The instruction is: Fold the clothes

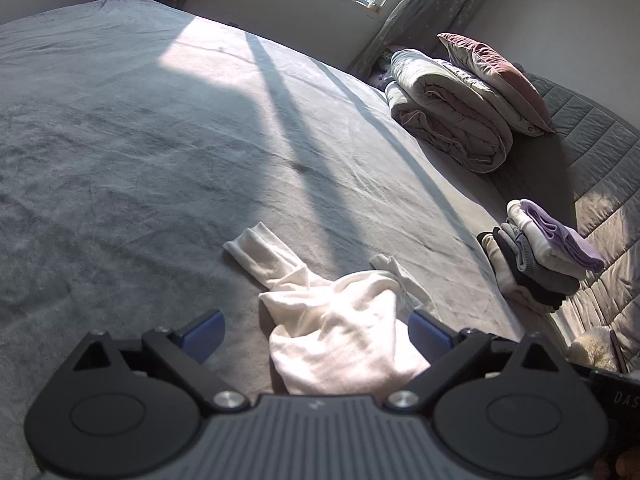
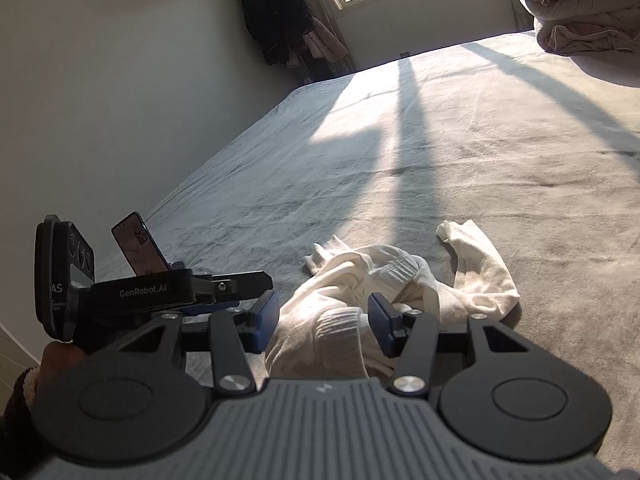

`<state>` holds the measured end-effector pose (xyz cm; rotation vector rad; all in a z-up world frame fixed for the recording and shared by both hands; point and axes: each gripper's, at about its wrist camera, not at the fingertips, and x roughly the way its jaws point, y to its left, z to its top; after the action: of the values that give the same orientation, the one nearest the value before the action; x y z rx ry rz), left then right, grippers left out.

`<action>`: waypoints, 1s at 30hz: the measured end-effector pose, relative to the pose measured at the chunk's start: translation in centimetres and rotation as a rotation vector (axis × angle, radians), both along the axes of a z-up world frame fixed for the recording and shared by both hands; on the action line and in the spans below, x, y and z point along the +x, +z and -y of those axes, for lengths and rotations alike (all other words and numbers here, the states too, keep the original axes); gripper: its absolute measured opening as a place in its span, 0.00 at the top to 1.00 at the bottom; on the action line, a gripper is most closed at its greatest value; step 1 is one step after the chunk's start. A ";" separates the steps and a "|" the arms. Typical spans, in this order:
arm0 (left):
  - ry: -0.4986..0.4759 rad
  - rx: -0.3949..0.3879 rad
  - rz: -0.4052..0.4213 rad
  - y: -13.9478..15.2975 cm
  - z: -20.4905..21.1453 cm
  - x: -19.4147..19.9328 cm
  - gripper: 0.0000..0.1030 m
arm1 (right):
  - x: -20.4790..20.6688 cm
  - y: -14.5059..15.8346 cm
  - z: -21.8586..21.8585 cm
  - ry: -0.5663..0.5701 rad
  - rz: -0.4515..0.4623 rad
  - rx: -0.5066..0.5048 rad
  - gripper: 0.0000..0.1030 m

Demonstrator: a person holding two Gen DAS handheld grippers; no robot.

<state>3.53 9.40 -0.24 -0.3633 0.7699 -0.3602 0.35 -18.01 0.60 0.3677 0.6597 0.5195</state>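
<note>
A crumpled white long-sleeved garment [image 1: 340,336] lies on the grey bed sheet [image 1: 160,160], with one sleeve [image 1: 264,256] stretched away to the left. My left gripper [image 1: 316,334] hovers just over its near part, blue pads spread wide and nothing pinched. In the right wrist view the same garment [image 2: 360,280] is bunched up with its ribbed hem [image 2: 332,328] between the pads of my right gripper [image 2: 323,322]. These stand about half apart and do not press on the cloth. The left gripper's black housing [image 2: 160,292] shows at the left, held by a hand [image 2: 56,360].
A stack of folded clothes [image 1: 540,256] sits at the right by the quilted headboard [image 1: 600,184]. A rolled duvet [image 1: 448,120] with a pillow [image 1: 496,76] on it lies further back. The bed's left edge [image 2: 224,152] runs along a wall, and dark coats [image 2: 276,16] hang in the corner.
</note>
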 end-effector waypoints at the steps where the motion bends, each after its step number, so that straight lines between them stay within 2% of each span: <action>1: -0.011 -0.004 0.011 0.0 0.1 0.0 0.14 | 0.3 -0.2 0.6 -0.029 -0.009 0.016 0.48; 3: -0.039 -0.017 0.038 -0.1 0.6 0.0 0.26 | 1.0 -0.7 1.7 -0.081 -0.044 0.039 0.48; 8: -0.097 -0.021 0.065 -0.6 2.6 0.0 0.27 | 2.7 -2.0 2.9 -0.170 -0.088 0.029 0.48; 11: -0.121 0.033 0.064 -1.0 4.1 0.1 0.29 | 3.3 -2.9 2.9 -0.178 -0.119 0.021 0.48; 13: -0.126 0.074 0.057 -1.3 4.9 0.2 0.42 | 3.4 -3.7 2.7 -0.175 -0.147 0.016 0.48; 15: -0.111 0.084 0.042 -1.6 4.8 0.2 0.61 | 3.3 -4.2 2.3 -0.164 -0.156 -0.006 0.48; 18: -0.073 0.094 0.035 -1.6 4.0 0.1 0.85 | 3.1 -4.4 1.6 -0.146 -0.145 -0.041 0.48; 21: -0.042 0.086 0.035 -1.5 2.9 0.0 0.92 | 3.1 -4.7 1.2 -0.129 -0.146 -0.050 0.49; 28: -0.010 0.045 0.035 -0.8 -1.0 -1.4 0.94 | 3.3 -4.9 1.0 -0.139 -0.151 -0.054 0.49; 30: -0.005 0.057 0.038 -0.9 -2.3 -2.1 0.94 | 3.2 -4.9 0.9 -0.137 -0.155 -0.051 0.49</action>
<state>1.43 11.65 -1.18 -0.3003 0.7423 -0.3485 3.55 -18.92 -4.33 0.4048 0.7899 0.3452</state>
